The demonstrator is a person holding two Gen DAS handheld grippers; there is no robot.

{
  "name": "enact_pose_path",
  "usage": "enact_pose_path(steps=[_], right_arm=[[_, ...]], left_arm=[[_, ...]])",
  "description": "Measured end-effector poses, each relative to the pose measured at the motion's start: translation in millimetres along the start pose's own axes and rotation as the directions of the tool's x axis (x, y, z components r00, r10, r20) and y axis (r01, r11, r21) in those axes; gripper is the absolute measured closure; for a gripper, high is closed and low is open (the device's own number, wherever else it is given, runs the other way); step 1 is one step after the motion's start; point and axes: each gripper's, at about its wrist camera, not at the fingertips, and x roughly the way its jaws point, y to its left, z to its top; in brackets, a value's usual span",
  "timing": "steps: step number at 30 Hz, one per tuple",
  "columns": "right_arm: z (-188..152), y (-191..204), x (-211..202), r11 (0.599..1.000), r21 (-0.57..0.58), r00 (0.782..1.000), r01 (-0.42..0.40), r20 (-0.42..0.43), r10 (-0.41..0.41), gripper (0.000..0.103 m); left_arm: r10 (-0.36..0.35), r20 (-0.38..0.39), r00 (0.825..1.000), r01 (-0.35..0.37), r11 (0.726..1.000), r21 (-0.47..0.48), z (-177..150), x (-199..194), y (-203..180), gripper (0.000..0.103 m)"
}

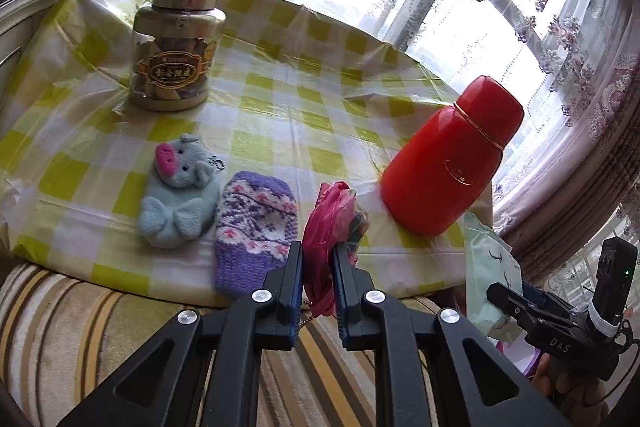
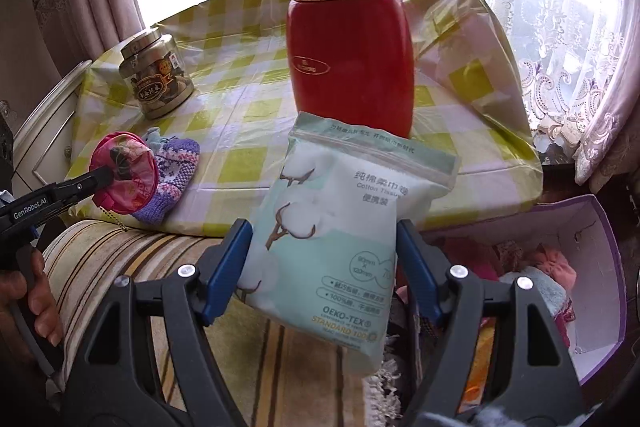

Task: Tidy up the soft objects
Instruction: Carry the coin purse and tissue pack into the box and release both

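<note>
Off table edge (image 2: 360, 227): L claw (image 1: 317, 247) w/ pouch (image 1: 332, 215), R claw (image 2: 324, 227) w/ tissue pack (image 2: 340, 227).

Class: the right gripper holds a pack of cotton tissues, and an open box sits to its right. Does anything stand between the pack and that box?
Nothing visible does. The cotton tissue pack hangs in the right gripper, and the box lies open-topped just beside it. The red flask stands behind on the table.

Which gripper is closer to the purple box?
Right. The right gripper, holding the tissue pack, hangs beside the purple box; the left gripper is across by the table's far edge.
</note>
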Motion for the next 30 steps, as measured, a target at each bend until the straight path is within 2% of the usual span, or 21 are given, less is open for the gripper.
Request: enact_pose_path(steps=[5,11,17,23,26,27,28,30], right_arm=[[-19,-48,-24,0.995,0.037,0.996,0.091,0.007,-0.091,0.027],[-43,-112,-41,0.975,0.121,0.982,0.186,-0.029,-0.184,0.026],[-58,-157,-62,0.943,0.187,0.962,0.274,-0.032,-0.273,0.026],[-58,-183,-81,0.91,0.228,0.936,0.348,-0.022,-0.352,0.022],[-60,-192,-86,0.901,0.246,0.931,0.357,-0.018,-0.364,0.02],[-60,-192,-87,0.901,0.247,0.931,0.356,-0.017,-0.364,0.019],[-61,-193,-87,0.901,0.247,0.931,0.357,-0.015,-0.365,0.019],[-60,-194,-86,0.901,0.247,0.931,0.356,-0.015,-0.364,0.019]], left_arm=[[-0.108,-0.081,0.991,0.111,0.993,0.031,-12,16,-43,0.089],[-0.209,-0.192,0.959,0.228,0.97,0.084,-30,36,-99,0.089],[-0.278,-0.301,0.912,0.329,0.935,0.133,-53,52,-155,0.088],[-0.322,-0.397,0.859,0.412,0.896,0.164,-77,64,-203,0.088],[-0.352,-0.456,0.817,0.463,0.872,0.158,-86,70,-223,0.079],[-0.349,-0.469,0.811,0.468,0.868,0.164,-89,73,-229,0.069],[-0.346,-0.472,0.811,0.469,0.866,0.171,-92,72,-231,0.06],[-0.337,-0.463,0.819,0.462,0.867,0.185,-93,69,-231,0.052]])
